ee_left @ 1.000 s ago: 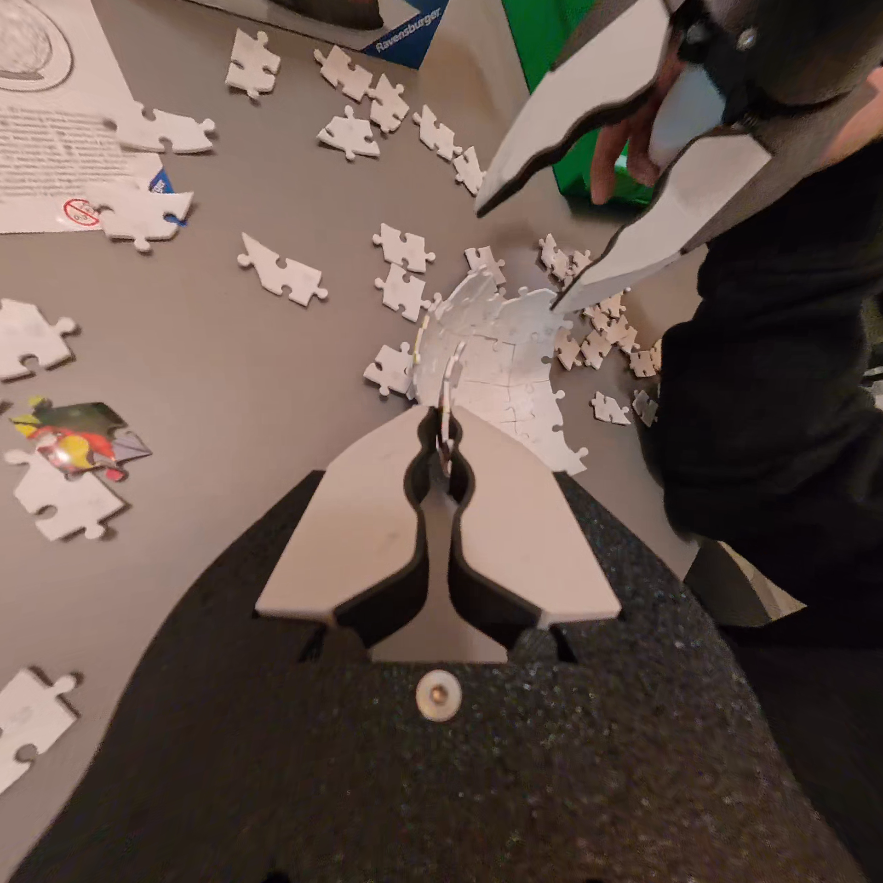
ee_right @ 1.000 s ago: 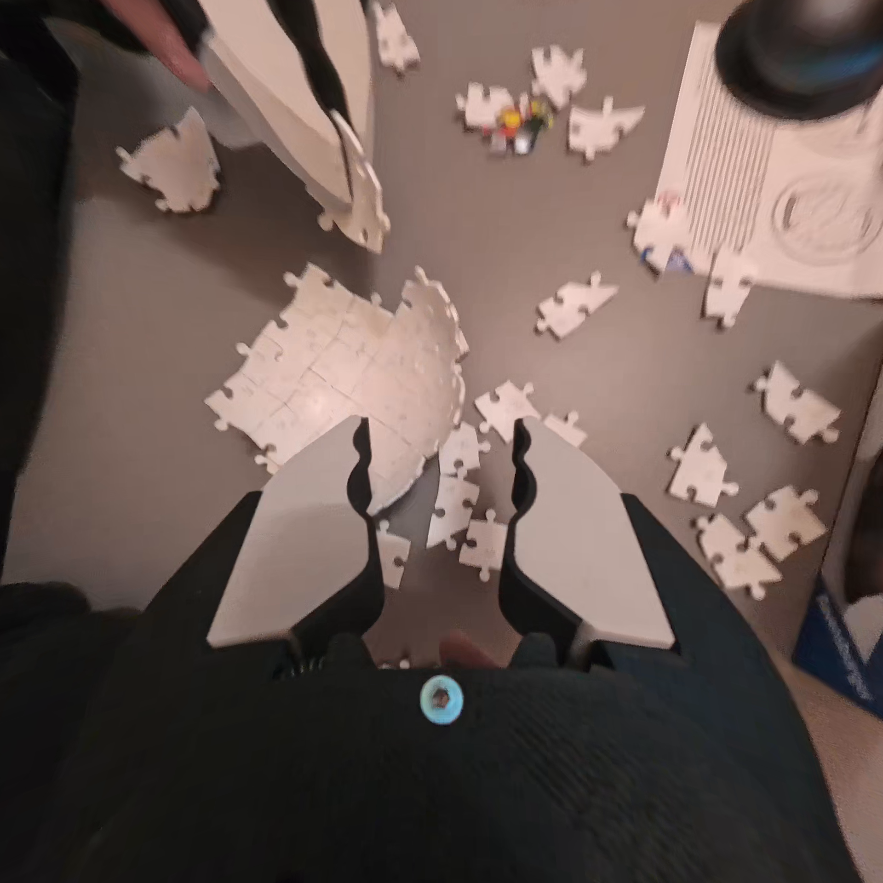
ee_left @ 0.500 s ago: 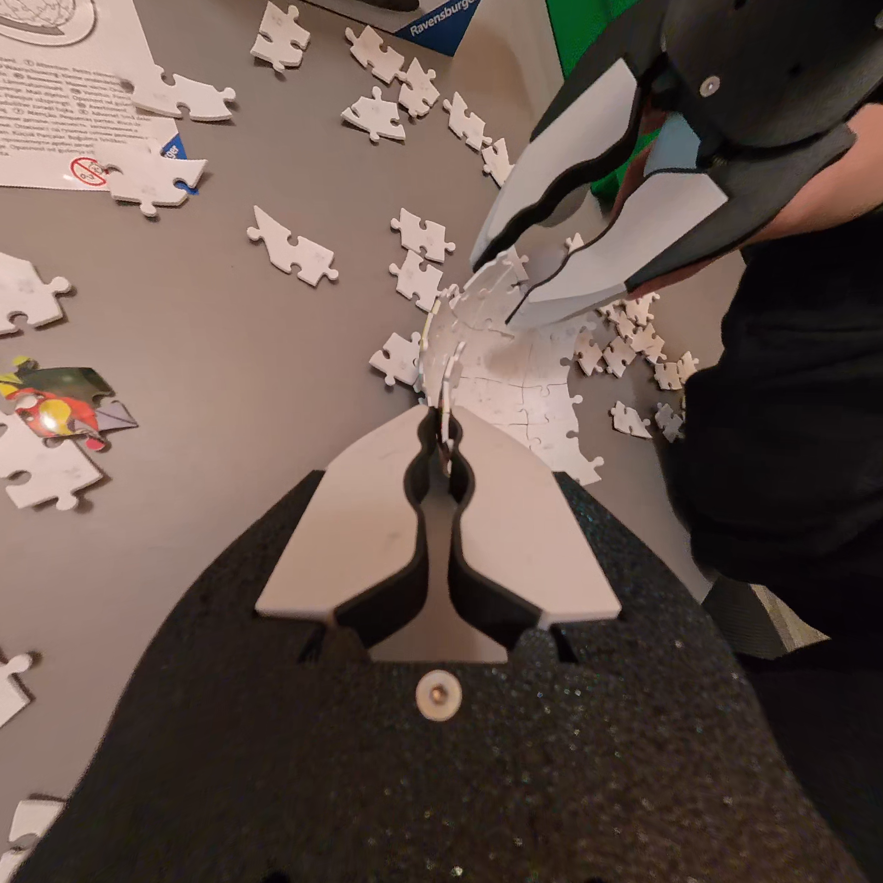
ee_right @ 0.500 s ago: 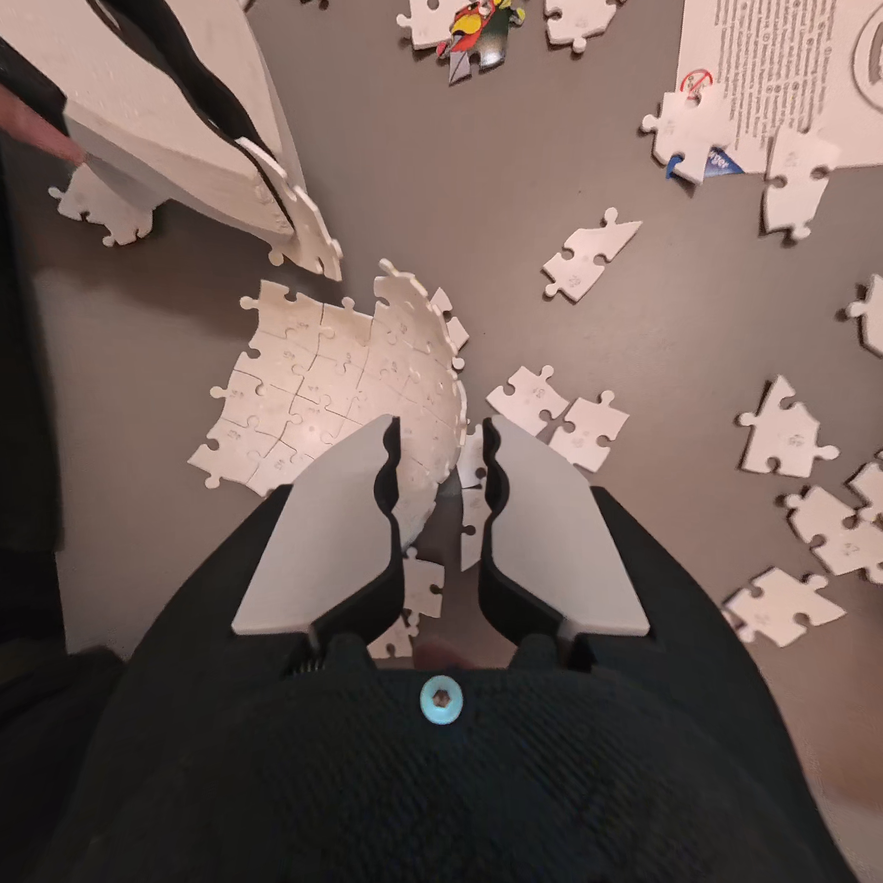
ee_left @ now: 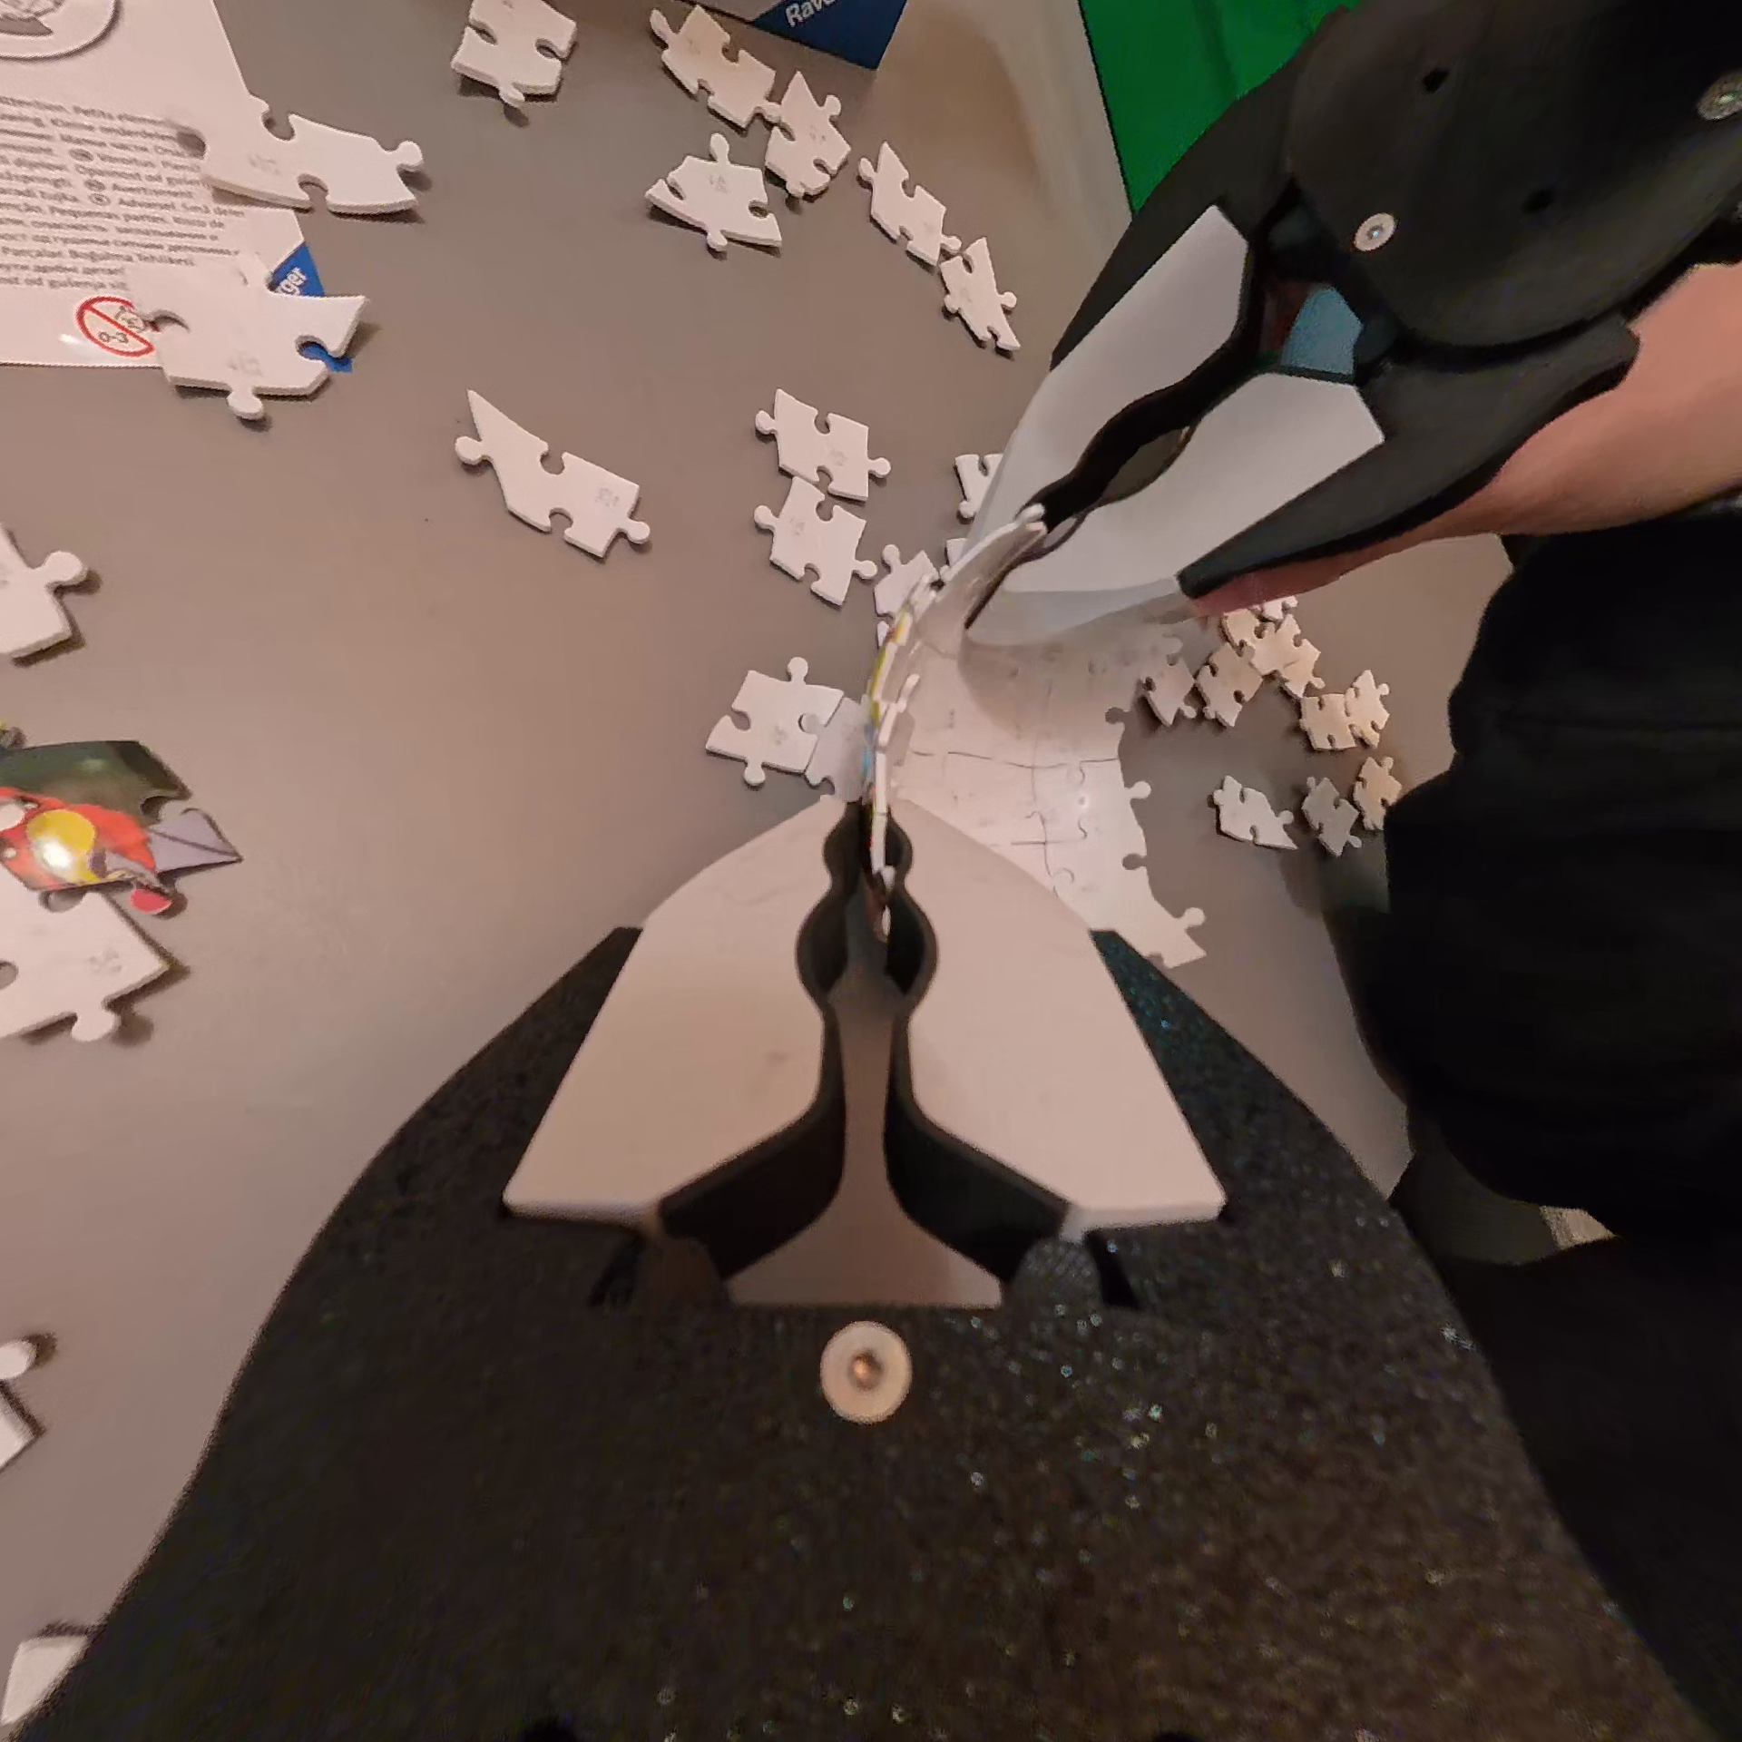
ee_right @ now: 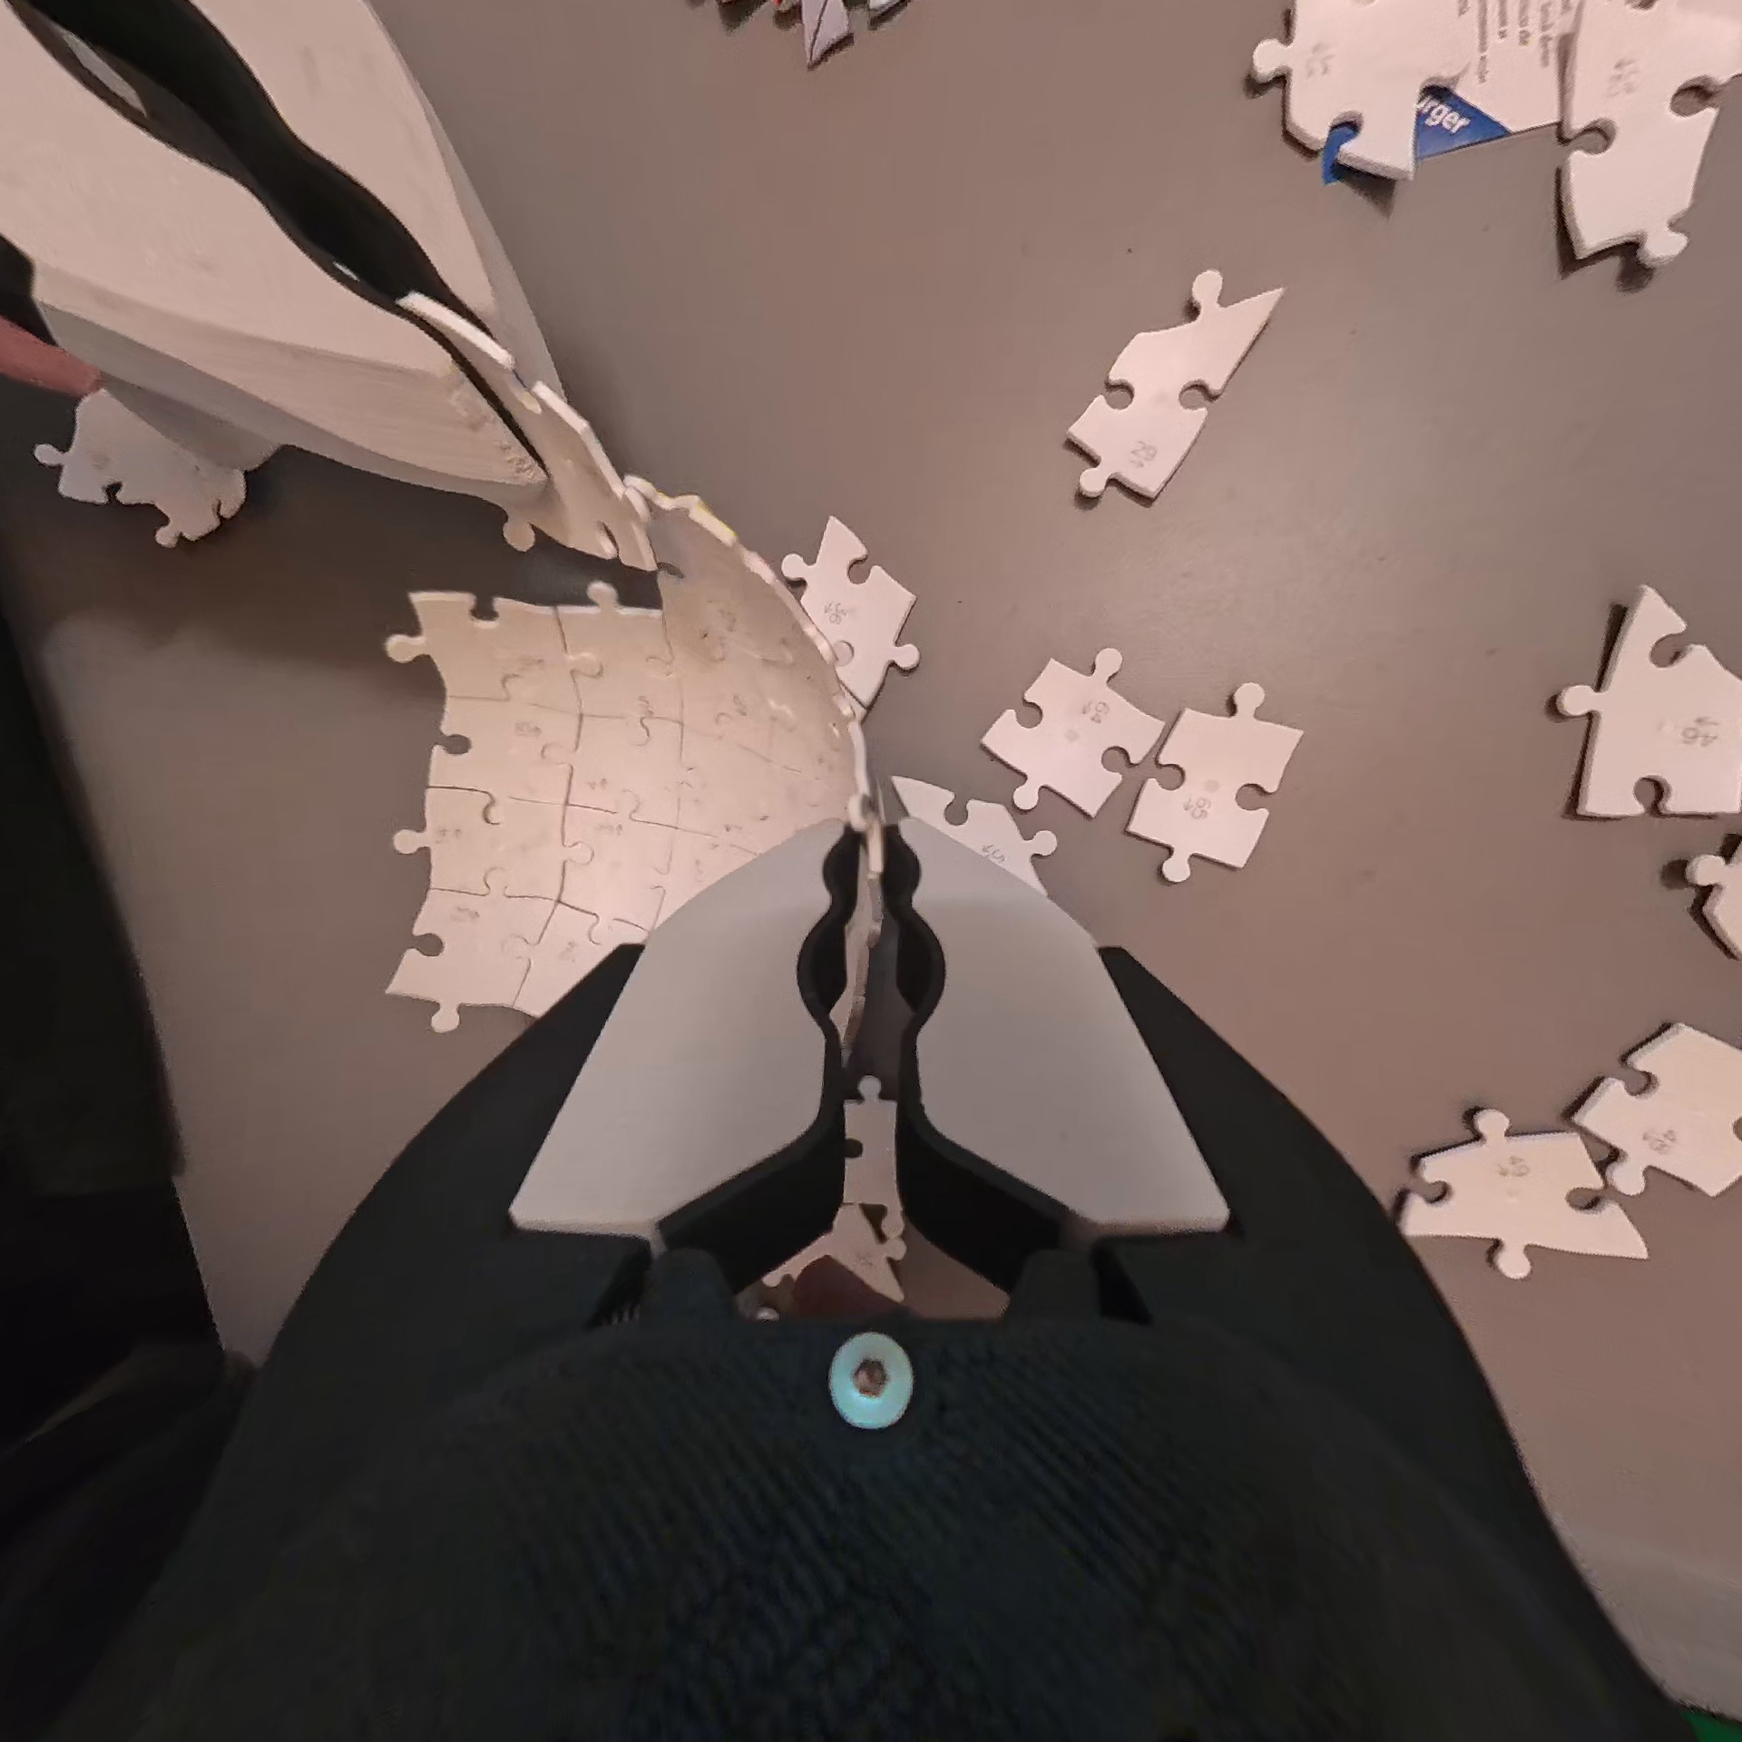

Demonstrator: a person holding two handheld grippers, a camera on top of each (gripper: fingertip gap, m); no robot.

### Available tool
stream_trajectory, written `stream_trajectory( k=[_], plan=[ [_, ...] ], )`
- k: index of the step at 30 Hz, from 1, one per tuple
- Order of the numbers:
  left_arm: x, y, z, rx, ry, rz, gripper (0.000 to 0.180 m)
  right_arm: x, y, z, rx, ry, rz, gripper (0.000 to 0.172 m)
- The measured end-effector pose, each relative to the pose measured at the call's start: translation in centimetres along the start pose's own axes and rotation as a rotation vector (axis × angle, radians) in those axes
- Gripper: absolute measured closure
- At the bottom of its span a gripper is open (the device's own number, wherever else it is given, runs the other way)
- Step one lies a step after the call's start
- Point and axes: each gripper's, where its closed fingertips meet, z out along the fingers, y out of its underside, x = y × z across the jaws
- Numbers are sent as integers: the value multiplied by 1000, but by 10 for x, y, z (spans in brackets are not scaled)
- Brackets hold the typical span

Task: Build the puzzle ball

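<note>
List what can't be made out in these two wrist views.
- Printed face of the curved white assembled puzzle section: faces away in both views.
- White printed leaflet: cut by the left view's edge.
- Colourful puzzle fragment: cut by the right view's top edge.

This looks like a hobby or play corner indoors, whether in a home or an office cannot be told. A plain grey bench is strewn with loose white jigsaw pieces lying back side up, and one piece shows a bright printed picture. A curved, part-assembled puzzle shell rests among them (the sort that builds into a rounded form). A printed instruction sheet lies at the bench's far left, and the blue corner of a puzzle box sits at the far edge. Beyond the bench edge a vivid green surface shows. The light is warm and dim.
</note>
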Motion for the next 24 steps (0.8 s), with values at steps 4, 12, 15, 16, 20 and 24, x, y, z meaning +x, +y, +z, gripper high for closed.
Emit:
stream_trajectory(
  k=[4,12,15,16,20,24],
  plan=[
    [0,0,-4,-12,-15,11,179,-4,-2,-4,2,55,22,168],
    [-1,12,-2,-17,-27,-42,179,-8,-4,-7,-29,190,79,168],
    [-2,17,-1,-15,-49,-55,179,-8,-3,-8,-47,215,88,168],
    [-3,18,-1,-12,-63,-55,179,-8,-4,-8,-46,220,86,168],
    [-6,18,0,7,-89,-80,179,-8,-3,-8,-61,249,90,167],
    [-8,20,0,0,-101,-105,179,-8,-3,-11,-77,297,75,167]
  ],
)
